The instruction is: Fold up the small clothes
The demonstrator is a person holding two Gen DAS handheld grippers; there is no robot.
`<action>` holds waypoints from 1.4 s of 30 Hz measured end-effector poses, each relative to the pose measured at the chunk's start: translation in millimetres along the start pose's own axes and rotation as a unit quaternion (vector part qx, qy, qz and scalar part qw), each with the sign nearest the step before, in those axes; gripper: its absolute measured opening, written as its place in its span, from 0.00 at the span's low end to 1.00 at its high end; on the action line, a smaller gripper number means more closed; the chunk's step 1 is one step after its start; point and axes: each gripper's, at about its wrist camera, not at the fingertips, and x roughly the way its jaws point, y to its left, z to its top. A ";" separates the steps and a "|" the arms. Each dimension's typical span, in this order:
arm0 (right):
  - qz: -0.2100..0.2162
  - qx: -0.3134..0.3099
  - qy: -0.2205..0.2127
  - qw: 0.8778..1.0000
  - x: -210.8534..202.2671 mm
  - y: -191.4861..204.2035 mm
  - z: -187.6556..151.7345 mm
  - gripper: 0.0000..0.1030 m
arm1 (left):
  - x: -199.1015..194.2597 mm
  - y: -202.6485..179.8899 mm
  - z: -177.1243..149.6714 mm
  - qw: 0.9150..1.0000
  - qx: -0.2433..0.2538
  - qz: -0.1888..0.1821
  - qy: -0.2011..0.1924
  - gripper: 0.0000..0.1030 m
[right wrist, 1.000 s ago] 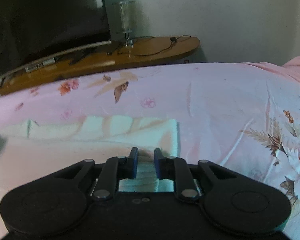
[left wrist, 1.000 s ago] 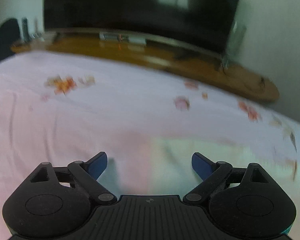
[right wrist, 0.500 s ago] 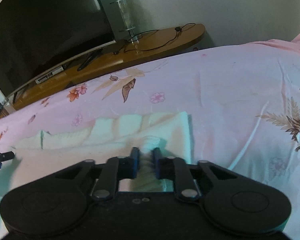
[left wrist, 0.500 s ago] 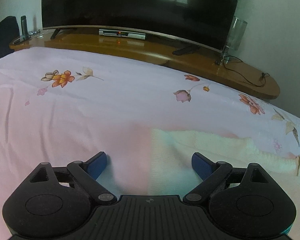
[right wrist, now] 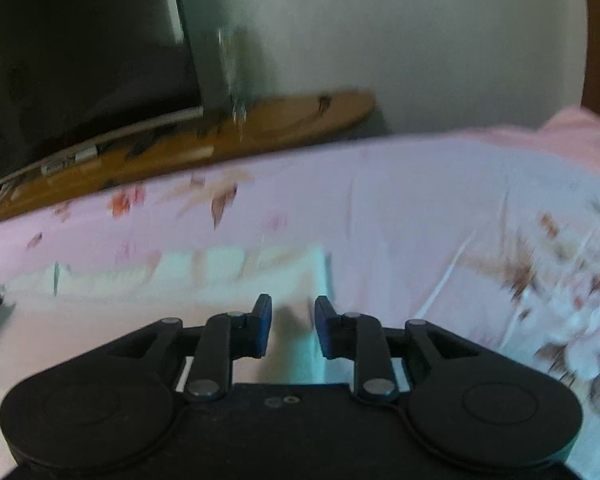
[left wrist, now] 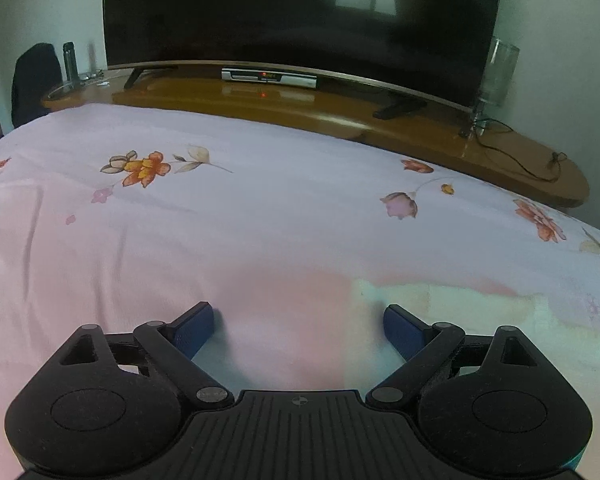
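The left gripper [left wrist: 298, 322] is spread wide, and nothing is between its two blue pads. It points down at the pink flowered bedsheet [left wrist: 220, 232]. The small pale cloth [left wrist: 480, 312] lies flat on the sheet, just ahead of the gripper and off to its right. Its near left corner sits close to the right pad. I cannot tell if the pad touches it, because the light washes the cloth out there.

The right gripper [right wrist: 293, 322] has only a narrow gap, and its jaws are opening. The small pale cloth [right wrist: 220, 268] lies right in front of it and stretches away to its left. The right edge of the cloth runs down through the gap, under the pads. The pads do not press on it. The picture is blurry, so the small folds are hard to see.

Far ahead of both grippers there is a big dark TV [left wrist: 300, 20] on a long brown shelf [left wrist: 340, 116]. A clear glass [left wrist: 498, 72] stands at the right end of the TV.

Half a second ago the right pads were pinched on a little bump of the cloth. Now they have let go, and the cloth lies flat. The right gripper has also drawn back a little from the cloth. In the left view the cloth shows less than it did half a second ago. The left gripper was just as wide then.
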 end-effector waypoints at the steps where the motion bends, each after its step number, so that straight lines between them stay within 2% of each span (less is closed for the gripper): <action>1: 0.007 -0.003 0.016 1.000 6.0 1.2 -1.8 0.24 | 0.3 -0.9 0.7 1.000 0.000 0.002 0.001 0.88; 3: 0.000 -0.023 0.058 0.998 24.2 4.0 -9.0 0.21 | -0.6 0.7 2.0 1.000 -0.007 0.007 0.001 0.88; 4: -0.004 -0.032 0.046 0.998 24.0 4.6 -10.6 0.20 | -4.1 4.9 3.1 1.000 -0.023 0.017 0.000 0.88; 6: -0.006 -0.019 0.050 0.999 19.6 3.8 -4.9 0.20 | -14.0 13.4 2.4 0.999 -0.050 0.009 0.001 0.88; 9: 0.018 -0.015 0.025 0.999 -2.8 5.7 -3.4 0.23 | -34.7 10.6 -10.7 1.000 -0.017 -0.019 0.006 0.88; 11: 0.015 -0.025 0.036 0.999 -5.5 8.6 -11.1 0.23 | -49.3 5.0 -24.5 0.999 0.006 -0.036 0.012 0.88; 13: 0.005 -0.021 0.065 0.998 1.4 5.7 -20.6 0.23 | -54.3 0.6 -40.8 0.999 0.031 -0.025 0.023 0.88; 14: 0.002 -0.028 0.065 0.998 1.0 6.3 -23.8 0.23 | -56.3 2.0 -46.2 0.999 0.033 -0.023 0.021 0.88; 16: -0.009 -0.033 0.069 0.997 -8.5 11.9 -20.9 0.23 | -65.3 8.2 -46.2 0.999 0.013 -0.018 0.032 0.88; 18: 0.011 -0.014 0.053 0.998 -31.3 11.2 -17.1 0.23 | -85.3 13.7 -46.6 0.999 0.012 -0.029 0.034 0.88; 21: 0.029 -0.002 0.014 0.999 -83.3 6.7 -19.7 0.25 | -122.2 21.1 -56.6 0.998 0.037 -0.050 0.026 0.88; 24: 0.044 0.009 0.002 0.999 -128.0 1.0 -27.5 0.26 | -155.8 35.3 -70.3 0.996 0.040 -0.073 0.031 0.88; 28: 0.044 0.007 -0.002 0.999 -188.7 -6.0 -47.6 0.28 | -200.1 61.7 -96.9 0.994 0.039 -0.095 0.041 0.88; 34: 0.037 0.020 0.027 0.999 -254.1 -15.9 -100.6 0.33 | -252.6 99.4 -145.3 0.990 0.050 -0.115 0.064 0.88; 42: 0.024 0.041 0.090 0.995 -288.7 -17.9 -177.1 0.33 | -290.4 137.0 -206.5 0.985 0.045 -0.130 0.105 0.88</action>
